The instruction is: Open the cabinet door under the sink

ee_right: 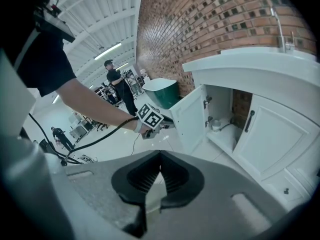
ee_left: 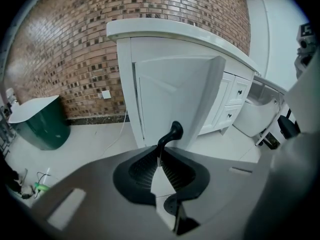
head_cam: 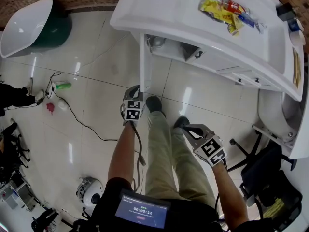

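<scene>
The white sink cabinet [head_cam: 207,37] stands against a brick wall. Its left door [ee_left: 175,94] is swung open; in the head view it shows edge-on [head_cam: 144,64]. My left gripper [ee_left: 159,156] is shut on the lower end of that door's black handle [ee_left: 173,132], and it is at the door's edge in the head view [head_cam: 136,90] and in the right gripper view [ee_right: 165,122]. The open compartment [ee_right: 220,114] holds pipework and a small jar. The neighbouring door [ee_right: 272,134] is closed. My right gripper [ee_right: 159,160] is shut and empty, held back from the cabinet [head_cam: 187,128].
A green and white tub [head_cam: 29,28] stands at the left by the wall. A cable [head_cam: 82,122] and small bottles [head_cam: 62,86] lie on the tiled floor. Snack packets [head_cam: 224,11] lie on the countertop. A black chair [head_cam: 263,173] and a white fixture [head_cam: 285,110] are at the right.
</scene>
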`<state>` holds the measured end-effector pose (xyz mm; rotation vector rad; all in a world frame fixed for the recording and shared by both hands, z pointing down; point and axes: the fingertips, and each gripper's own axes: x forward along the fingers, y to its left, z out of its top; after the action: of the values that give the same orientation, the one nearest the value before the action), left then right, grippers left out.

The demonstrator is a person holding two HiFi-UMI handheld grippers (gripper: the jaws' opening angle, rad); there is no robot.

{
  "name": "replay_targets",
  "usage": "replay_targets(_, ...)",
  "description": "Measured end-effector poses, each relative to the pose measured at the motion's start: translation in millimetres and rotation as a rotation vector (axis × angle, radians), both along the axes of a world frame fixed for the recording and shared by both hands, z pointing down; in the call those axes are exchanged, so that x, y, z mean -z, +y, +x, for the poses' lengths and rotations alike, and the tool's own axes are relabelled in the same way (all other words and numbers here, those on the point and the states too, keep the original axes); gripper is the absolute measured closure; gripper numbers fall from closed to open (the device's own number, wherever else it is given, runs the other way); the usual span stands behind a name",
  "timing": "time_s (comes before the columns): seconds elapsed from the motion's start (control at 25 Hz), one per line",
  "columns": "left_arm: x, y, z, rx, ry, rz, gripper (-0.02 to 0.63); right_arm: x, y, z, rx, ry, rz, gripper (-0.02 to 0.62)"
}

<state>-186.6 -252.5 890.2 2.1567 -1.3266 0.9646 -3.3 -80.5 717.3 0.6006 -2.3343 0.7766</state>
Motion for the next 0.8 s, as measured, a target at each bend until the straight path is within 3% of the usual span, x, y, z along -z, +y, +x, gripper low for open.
replay_targets(0.52,2,-9,-45,0.075,0.022,-0.034,0.571,-2,-4,9,-0.009,0.021,-0.001,0.604)
replay_targets(0.8,2,-15,-65,0.072,0.030,-0.071,0.569,-2,6,-5,0.031,0.009,-0.010,0.604)
